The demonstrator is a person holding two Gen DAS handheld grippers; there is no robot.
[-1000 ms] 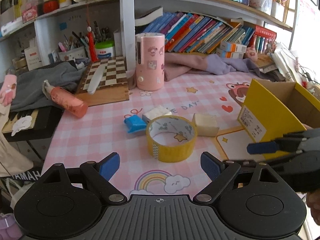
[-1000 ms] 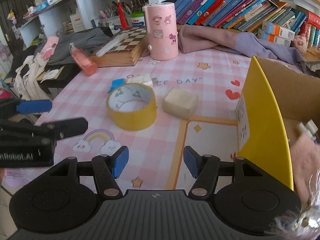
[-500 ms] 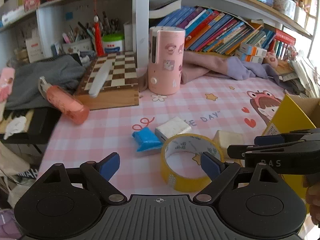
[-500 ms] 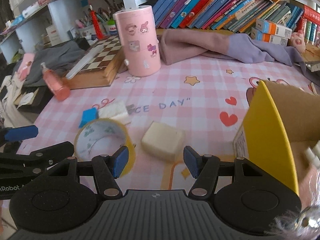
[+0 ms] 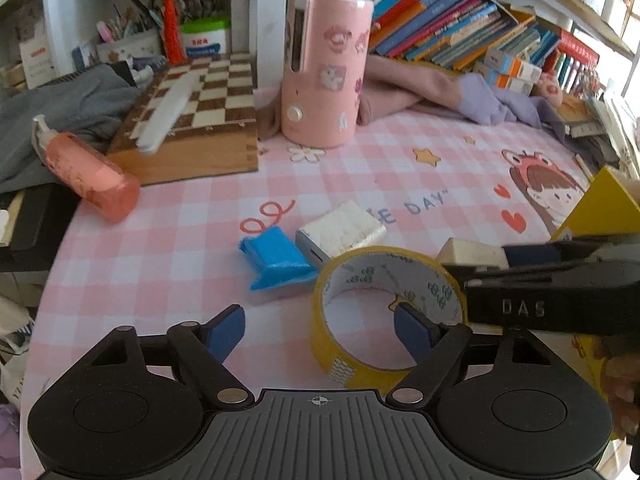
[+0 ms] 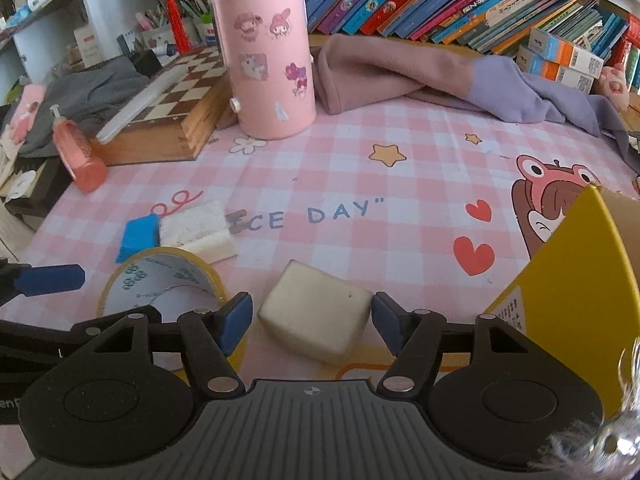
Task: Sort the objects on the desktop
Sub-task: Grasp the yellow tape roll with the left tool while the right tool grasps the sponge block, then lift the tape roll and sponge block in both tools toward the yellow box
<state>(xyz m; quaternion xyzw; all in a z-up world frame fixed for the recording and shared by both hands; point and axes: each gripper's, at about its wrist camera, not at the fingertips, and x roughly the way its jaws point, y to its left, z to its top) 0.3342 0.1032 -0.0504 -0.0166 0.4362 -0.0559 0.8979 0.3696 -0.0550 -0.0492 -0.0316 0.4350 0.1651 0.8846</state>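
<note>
A yellow tape roll (image 5: 384, 312) lies flat on the pink checked mat (image 5: 180, 240). My left gripper (image 5: 320, 330) is low over it. Its jaws are closing, the right pad inside the ring, the left pad well clear of the roll's outer wall. A cream block (image 6: 316, 312) sits between the pads of my right gripper (image 6: 311, 321). Those jaws are opening, with a thin gap on each side of the block. Just beyond the roll lie a blue piece (image 5: 276, 256) and a white packet (image 5: 340, 232).
A yellow cardboard box (image 6: 568, 288) stands open at the right. Farther back are a pink cylinder (image 5: 324, 72), a chessboard box (image 5: 196, 120), a pink pump bottle (image 5: 88, 176) lying down, a pink and purple cloth (image 6: 420, 72), and shelves of books.
Both grippers have come forward and down onto the objects. The roll now sits at the left fingers and the block between the right ones. Left jaws narrowed, right jaws widened.
</note>
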